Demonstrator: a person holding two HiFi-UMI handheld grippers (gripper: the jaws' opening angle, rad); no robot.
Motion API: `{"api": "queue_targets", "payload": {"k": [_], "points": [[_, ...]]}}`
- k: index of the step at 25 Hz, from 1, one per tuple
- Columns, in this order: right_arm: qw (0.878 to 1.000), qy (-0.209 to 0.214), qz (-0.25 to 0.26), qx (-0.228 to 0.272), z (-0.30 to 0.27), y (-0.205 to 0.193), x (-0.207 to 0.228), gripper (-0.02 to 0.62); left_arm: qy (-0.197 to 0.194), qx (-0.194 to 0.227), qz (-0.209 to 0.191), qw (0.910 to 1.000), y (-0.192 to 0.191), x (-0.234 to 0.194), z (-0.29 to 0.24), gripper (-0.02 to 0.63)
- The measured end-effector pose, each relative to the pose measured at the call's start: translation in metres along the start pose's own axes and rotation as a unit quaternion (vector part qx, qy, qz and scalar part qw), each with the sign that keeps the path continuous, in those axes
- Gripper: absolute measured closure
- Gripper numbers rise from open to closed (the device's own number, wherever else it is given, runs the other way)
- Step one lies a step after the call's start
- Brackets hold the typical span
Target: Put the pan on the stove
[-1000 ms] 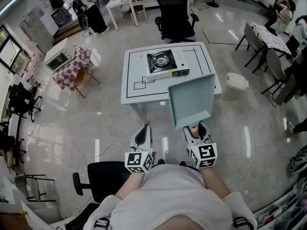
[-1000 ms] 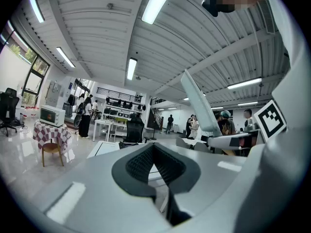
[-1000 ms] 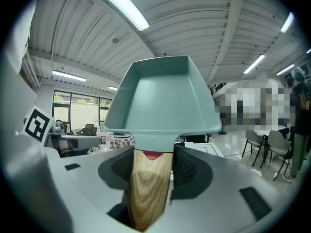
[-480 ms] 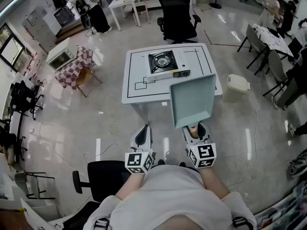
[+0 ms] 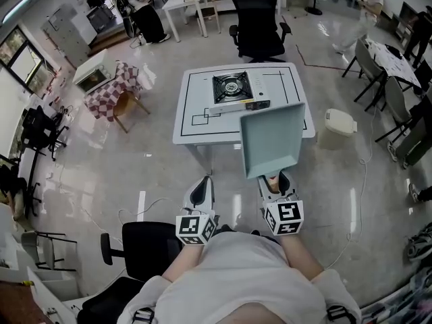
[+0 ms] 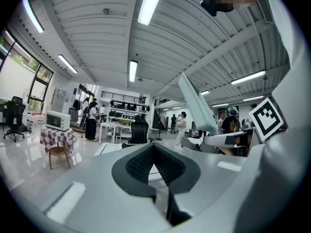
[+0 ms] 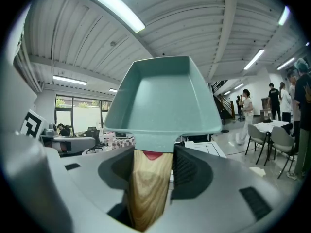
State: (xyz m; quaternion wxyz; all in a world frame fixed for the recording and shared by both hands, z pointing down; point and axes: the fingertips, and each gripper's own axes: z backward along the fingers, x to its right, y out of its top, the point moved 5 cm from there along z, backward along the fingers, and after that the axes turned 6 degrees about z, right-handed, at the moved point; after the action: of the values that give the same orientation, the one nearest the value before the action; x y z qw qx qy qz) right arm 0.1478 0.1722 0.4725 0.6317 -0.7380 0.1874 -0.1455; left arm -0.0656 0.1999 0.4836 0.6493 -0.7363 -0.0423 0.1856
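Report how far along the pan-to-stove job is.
Done: the pan is picked up, with the right gripper shut on its wooden handle. In hand: the pan is held in the air, short of the stove on the table. Left: carry it forward and set it down there. The left gripper is shut and empty.

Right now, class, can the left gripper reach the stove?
Probably not yet: the left gripper hangs by the person's body, well short of the table that bears the stove. Nothing blocks it; stepping forward should do.
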Motion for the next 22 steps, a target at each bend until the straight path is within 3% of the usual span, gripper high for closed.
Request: {"api": "queue_targets", "payload": {"k": [11, 22], "points": [[1.000, 0.012, 0.010, -0.012, -0.017, -0.008, 0.021, 0.402, 0.012, -0.002, -0.001, 0.9999, -0.009, 0.011, -0.017, 0.595], [0.999, -0.005, 0.011, -0.031, -0.110, -0.010, 0.038, 0.402, 0.000, -0.004, -0.004, 1.0000, -0.002, -0.046, -0.099, 0.595]]}}
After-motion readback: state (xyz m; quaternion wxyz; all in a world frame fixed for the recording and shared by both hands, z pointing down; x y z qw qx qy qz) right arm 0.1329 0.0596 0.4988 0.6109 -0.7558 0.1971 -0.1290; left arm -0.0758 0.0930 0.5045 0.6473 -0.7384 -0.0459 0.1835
